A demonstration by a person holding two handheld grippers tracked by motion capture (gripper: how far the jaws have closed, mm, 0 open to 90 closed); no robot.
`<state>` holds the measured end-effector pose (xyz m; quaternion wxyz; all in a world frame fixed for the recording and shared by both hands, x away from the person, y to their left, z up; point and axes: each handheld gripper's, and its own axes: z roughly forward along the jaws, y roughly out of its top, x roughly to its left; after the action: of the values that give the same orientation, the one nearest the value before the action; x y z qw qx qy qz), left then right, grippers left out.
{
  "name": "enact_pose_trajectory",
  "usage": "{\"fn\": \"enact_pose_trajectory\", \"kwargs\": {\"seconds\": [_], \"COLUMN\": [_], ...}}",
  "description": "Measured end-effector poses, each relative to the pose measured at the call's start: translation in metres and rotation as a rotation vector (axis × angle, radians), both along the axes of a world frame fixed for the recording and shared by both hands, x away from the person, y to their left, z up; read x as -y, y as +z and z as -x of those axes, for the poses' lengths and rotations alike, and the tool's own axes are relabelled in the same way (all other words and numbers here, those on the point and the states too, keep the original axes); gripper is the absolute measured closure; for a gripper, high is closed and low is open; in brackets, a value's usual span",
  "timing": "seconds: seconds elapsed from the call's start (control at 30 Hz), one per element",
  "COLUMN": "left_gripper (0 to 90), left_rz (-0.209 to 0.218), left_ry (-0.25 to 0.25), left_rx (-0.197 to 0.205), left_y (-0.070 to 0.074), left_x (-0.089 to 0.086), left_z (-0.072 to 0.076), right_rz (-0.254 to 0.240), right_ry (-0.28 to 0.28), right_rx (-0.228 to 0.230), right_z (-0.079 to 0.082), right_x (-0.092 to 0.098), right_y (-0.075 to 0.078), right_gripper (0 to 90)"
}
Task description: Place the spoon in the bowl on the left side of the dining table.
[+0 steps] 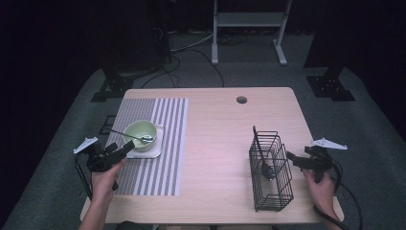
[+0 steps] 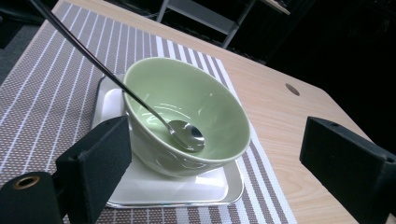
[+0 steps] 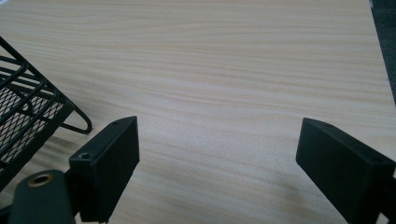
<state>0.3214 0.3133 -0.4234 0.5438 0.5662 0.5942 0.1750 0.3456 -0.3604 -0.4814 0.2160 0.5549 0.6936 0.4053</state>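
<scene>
Pale wooden surface (image 1: 215, 143) on grey carpet floor (image 1: 373, 129), dark room. Left gripper (image 1: 128, 146) and right gripper (image 1: 290, 156): jaws apart, nothing held.

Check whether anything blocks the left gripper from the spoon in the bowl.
Nothing visible does. The left gripper is open and faces the green bowl across bare placemat. The spoon lies inside, its handle rising over the rim, free to grasp.

We see a pale green bowl (image 2: 187, 112) on a white square plate (image 2: 154, 186), a grey-and-white striped placemat (image 1: 165, 143), a black wire basket (image 1: 271, 177), and a light wood-grain worktop (image 1: 215, 139).
</scene>
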Motion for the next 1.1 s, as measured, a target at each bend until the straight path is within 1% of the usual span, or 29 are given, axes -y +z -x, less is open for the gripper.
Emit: {"fn": "enact_pose_trajectory", "kwargs": {"seconds": [0.5,0.73,0.87,1.1], "left_gripper": [8.2,8.3,8.2,8.2], "left_rz": [-0.011,-0.02,-0.026,-0.032], "left_ry": [-0.028,-0.05,-0.067,-0.086], "left_rx": [-0.002,0.004,0.0,-0.002], "left_y": [0.0,0.001,-0.001,-0.002], "left_x": [0.01,0.019,0.025,0.033], "left_z": [0.001,0.002,0.002,0.002], "right_rz": [-0.002,-0.003,-0.004,-0.004], "right_ry": [0.0,0.0,0.0,0.001], "right_rx": [0.0,0.001,0.001,0.001], "right_z": [0.0,0.0,0.0,0.0], "right_x": [0.0,0.0,0.0,0.0], "right_y": [0.0,0.0,0.0,0.0], "right_gripper": [12.3,12.3,12.3,12.3]}}
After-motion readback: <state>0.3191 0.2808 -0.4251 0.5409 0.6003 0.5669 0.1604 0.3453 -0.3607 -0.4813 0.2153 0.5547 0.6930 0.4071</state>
